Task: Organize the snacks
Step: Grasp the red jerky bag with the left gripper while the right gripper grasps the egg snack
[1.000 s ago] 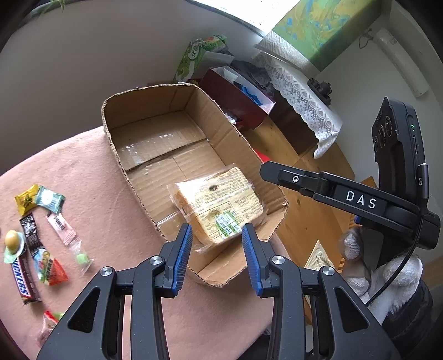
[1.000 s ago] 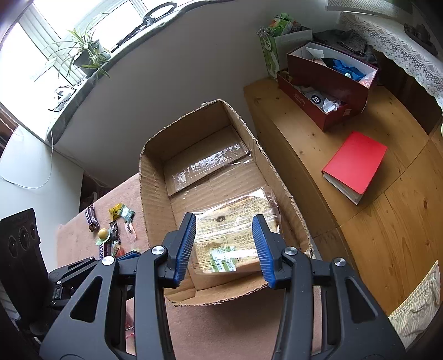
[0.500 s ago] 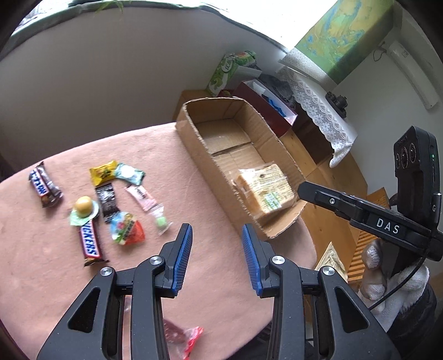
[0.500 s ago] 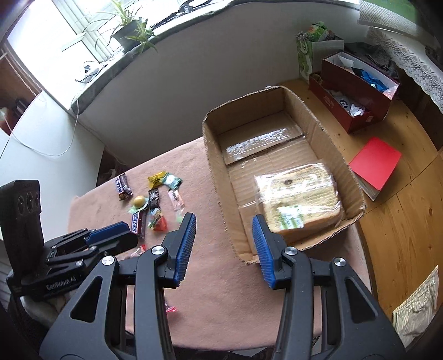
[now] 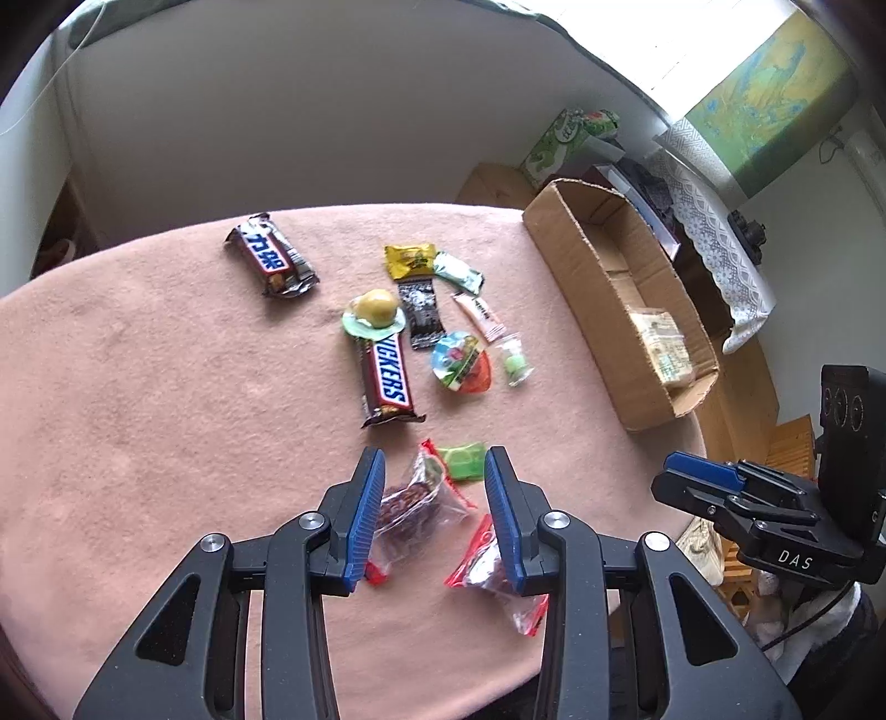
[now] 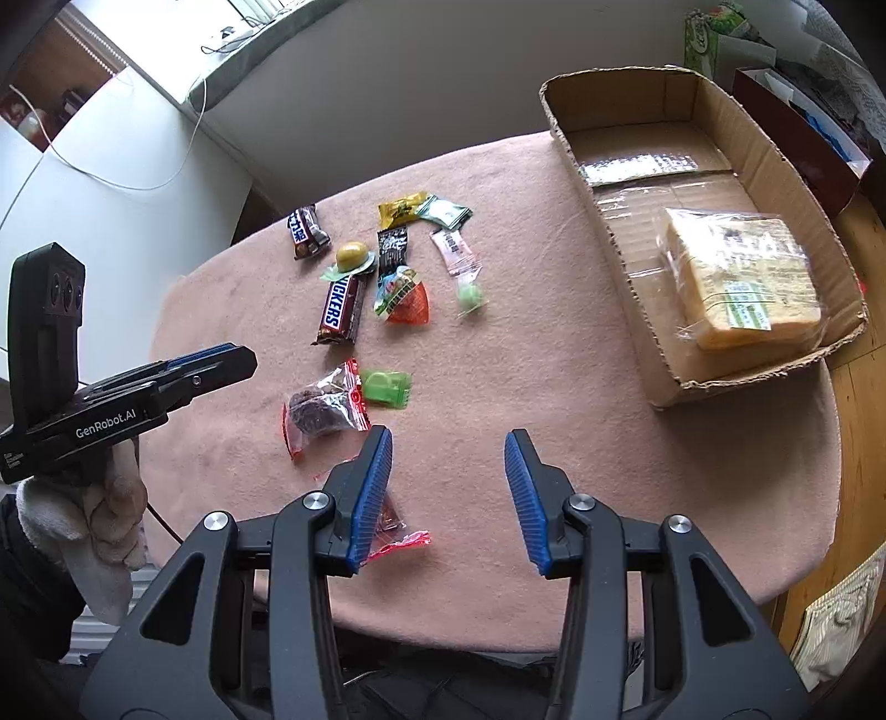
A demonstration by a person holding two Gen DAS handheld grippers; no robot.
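Note:
Several small snacks lie on the pink tablecloth (image 5: 138,415): a Snickers bar (image 5: 387,382), a second chocolate bar (image 5: 271,263), a yellow ball sweet (image 5: 376,310) and small packets. A cardboard box (image 5: 587,288) at the right holds a wrapped bread pack (image 6: 742,277). My left gripper (image 5: 434,515) is open above a clear red-edged bag of dark snacks (image 5: 410,509), with a green sweet (image 5: 465,459) just beyond. My right gripper (image 6: 448,498) is open and empty over bare cloth; another red-edged bag (image 6: 387,526) lies under its left finger.
A wooden side table (image 6: 864,421) stands right of the round table, with a dark red box (image 6: 803,122) and a green tissue box (image 6: 703,33). A white wall runs behind. The table's front edge is close below both grippers.
Both grippers have pulled back from the box toward the table's near side and left. The bread pack stays in the box. The loose snacks have come into view in front of the grippers.

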